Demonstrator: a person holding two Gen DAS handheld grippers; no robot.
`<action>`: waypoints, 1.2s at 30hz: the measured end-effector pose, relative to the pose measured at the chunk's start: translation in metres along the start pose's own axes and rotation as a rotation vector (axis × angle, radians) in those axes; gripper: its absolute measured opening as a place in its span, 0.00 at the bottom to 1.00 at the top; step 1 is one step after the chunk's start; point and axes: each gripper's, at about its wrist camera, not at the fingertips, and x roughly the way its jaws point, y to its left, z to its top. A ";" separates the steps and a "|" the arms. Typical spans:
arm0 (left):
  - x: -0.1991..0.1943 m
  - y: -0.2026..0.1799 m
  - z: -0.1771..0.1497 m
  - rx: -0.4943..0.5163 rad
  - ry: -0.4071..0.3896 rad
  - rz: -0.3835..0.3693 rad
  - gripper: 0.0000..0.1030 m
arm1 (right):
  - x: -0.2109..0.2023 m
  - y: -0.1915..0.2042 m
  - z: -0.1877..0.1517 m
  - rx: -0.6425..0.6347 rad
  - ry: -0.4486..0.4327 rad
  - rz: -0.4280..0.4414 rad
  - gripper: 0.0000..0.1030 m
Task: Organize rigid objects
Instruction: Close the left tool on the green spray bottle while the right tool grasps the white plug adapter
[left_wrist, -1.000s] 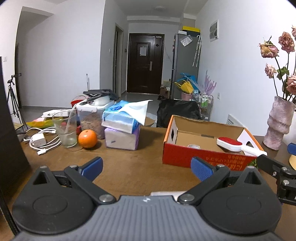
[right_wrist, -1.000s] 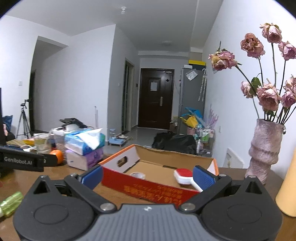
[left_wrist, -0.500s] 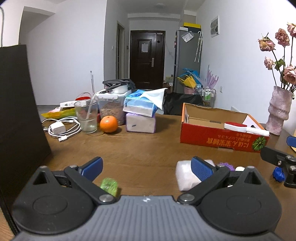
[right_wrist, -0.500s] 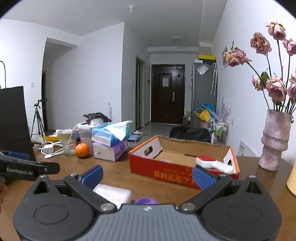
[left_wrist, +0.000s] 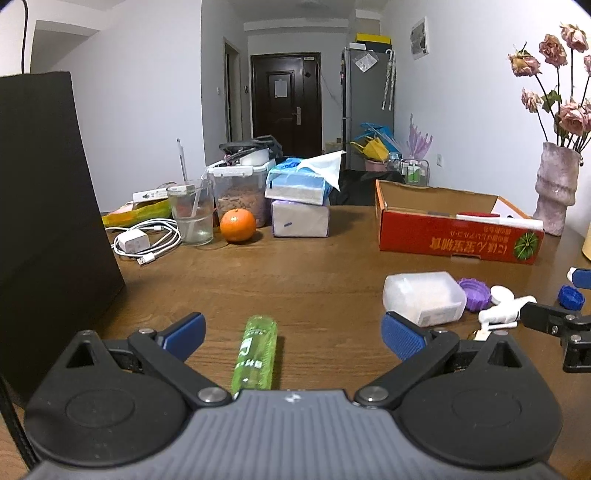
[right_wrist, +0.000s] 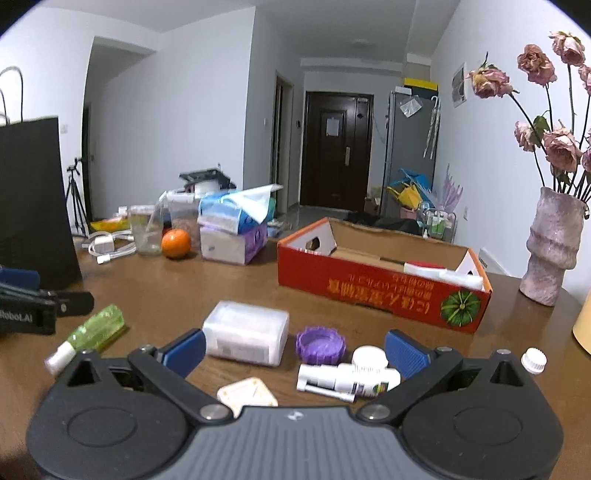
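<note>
Left wrist view: the left hand-held gripper (left_wrist: 293, 330) hovers low over the brown surface (left_wrist: 314, 273) with its blue fingers spread wide and empty — a green bottle (left_wrist: 255, 356) lies on its side between them, touching neither. Ahead and to the right sit a clear plastic box (left_wrist: 424, 297), a purple lid (left_wrist: 474, 293) and a blue cap (left_wrist: 570, 297), all near the red cardboard box (left_wrist: 458, 240), which holds a red-and-white brush (left_wrist: 498, 219). Right wrist view: the right hand-held gripper (right_wrist: 295, 349) is likewise spread apart and holds nothing — between its fingers lie the clear plastic box, the purple lid, a white spray bottle (right_wrist: 347, 378) on its side and a small cream square piece (right_wrist: 247, 395). A white cap (right_wrist: 533, 360) rests just right of the gripper. Farther back, an orange (right_wrist: 176, 243), a glass (right_wrist: 146, 230), tissue packs (right_wrist: 234, 229) and a charger cable (right_wrist: 109, 247) crowd the far left, with a vase of dried roses (right_wrist: 554, 247) at right.
</note>
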 end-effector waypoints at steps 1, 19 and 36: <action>0.001 0.002 -0.002 -0.001 0.002 -0.002 1.00 | 0.001 0.002 -0.001 -0.001 0.006 0.000 1.00; 0.033 0.031 -0.025 -0.072 0.067 -0.051 1.00 | 0.046 0.029 -0.033 -0.036 0.167 0.026 0.94; 0.053 0.037 -0.031 -0.095 0.135 -0.013 1.00 | 0.061 0.015 -0.038 0.063 0.150 0.133 0.52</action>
